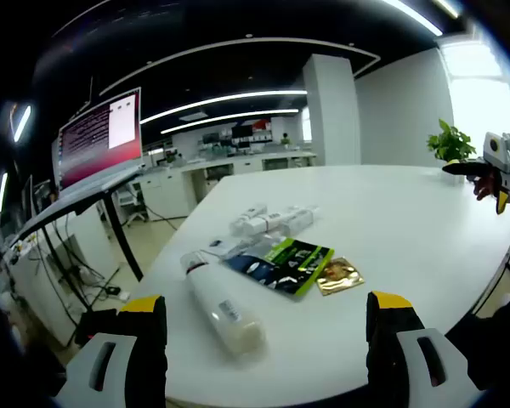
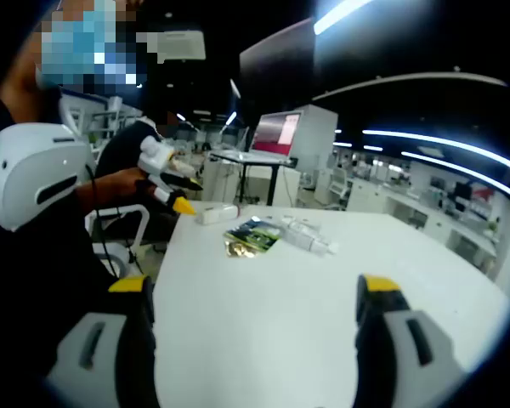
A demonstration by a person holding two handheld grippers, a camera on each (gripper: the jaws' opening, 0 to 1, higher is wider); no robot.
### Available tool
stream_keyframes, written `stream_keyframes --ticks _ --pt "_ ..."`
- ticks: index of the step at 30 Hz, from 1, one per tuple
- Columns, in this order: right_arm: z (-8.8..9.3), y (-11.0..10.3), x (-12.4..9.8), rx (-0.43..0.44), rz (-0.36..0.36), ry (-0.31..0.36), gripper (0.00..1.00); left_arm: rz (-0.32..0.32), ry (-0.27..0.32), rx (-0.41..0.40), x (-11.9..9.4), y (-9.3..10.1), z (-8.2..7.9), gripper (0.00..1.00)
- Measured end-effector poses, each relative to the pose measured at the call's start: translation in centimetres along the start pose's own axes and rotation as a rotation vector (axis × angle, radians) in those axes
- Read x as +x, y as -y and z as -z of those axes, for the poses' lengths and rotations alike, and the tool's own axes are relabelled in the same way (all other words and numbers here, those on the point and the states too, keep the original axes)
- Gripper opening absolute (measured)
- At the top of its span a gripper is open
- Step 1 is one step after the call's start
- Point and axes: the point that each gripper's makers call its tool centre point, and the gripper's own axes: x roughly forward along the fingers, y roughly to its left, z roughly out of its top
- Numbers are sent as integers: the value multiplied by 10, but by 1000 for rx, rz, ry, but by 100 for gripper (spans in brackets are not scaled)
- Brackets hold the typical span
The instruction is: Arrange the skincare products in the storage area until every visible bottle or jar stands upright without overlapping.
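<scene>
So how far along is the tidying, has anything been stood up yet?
Nothing looks done yet. The big white bottle lies on its side on the white table, and the smaller white tubes lie flat beside the green packet and gold sachet. Nothing is in hand: the left claw and right claw are both open and empty. Every bottle remains to be stood up.
</scene>
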Motion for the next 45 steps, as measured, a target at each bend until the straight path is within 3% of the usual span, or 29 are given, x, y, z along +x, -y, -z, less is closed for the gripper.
stream_keyframes --ticks 14,45 --pt "-3 -4 1 -12 0 -9 99 -5 13 -13 -4 -3 2 99" --pt "13 2 -2 9 6 -27 95 -17 0 -8 2 -1 -1 100"
